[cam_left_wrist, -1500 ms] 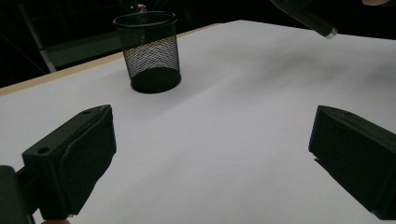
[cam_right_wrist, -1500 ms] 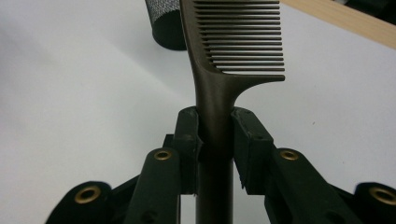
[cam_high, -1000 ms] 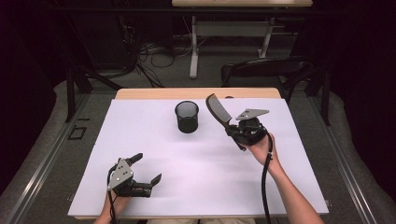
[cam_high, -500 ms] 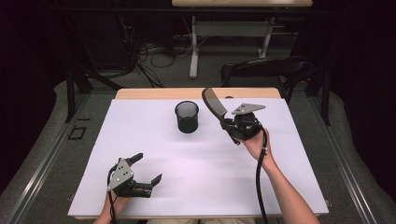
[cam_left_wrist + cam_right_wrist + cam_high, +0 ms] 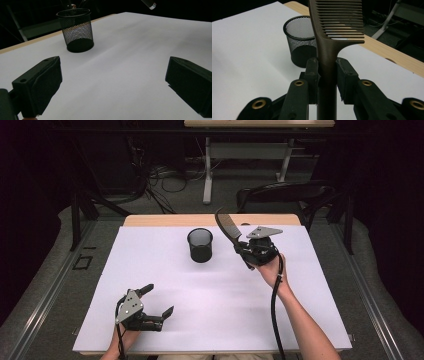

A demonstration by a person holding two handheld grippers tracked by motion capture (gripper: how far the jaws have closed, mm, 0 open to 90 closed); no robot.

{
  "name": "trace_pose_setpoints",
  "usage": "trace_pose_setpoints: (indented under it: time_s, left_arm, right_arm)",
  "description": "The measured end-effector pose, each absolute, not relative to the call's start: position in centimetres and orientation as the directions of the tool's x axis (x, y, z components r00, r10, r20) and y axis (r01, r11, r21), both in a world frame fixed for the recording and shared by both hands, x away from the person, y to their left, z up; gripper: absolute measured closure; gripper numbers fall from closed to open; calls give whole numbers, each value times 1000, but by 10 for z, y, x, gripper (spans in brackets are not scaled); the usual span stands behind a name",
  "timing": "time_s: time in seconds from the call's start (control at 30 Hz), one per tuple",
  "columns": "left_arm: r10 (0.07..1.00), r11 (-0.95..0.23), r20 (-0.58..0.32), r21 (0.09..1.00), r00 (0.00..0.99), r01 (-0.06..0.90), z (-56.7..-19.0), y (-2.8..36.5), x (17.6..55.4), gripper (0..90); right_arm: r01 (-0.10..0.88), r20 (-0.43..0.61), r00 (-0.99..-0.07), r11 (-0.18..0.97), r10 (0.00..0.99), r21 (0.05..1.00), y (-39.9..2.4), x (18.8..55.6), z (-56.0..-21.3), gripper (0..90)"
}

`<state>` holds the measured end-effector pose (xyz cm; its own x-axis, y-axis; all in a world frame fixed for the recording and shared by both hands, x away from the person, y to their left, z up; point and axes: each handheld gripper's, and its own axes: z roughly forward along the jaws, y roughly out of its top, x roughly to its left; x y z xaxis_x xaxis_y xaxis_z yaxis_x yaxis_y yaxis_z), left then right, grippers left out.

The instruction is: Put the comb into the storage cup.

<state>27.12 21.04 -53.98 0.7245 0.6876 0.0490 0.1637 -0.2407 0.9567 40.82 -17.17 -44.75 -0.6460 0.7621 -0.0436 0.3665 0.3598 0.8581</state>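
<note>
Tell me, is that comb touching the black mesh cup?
Apart. In the high view, white table shows between the comb, shut in the right gripper, and the mesh cup.

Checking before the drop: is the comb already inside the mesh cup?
No. The comb is clamped between the right gripper fingers, raised beside the empty mesh cup.

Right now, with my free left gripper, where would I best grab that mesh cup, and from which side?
Probably the mesh cup's upper wall, from the near left side, where the open left gripper faces it. It stands upright and round; the jaws could straddle it. The comb hangs to its right.
</note>
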Motion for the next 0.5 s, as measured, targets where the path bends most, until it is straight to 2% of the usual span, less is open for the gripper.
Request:
trace_pose_setpoints:
  time_s: [0.5]
  left_arm:
    - [682,-247,52,955,729,162,-540,210,271,8]
  right_arm:
    - [339,-33,-636,317,771,886,-164,417,-448,727]
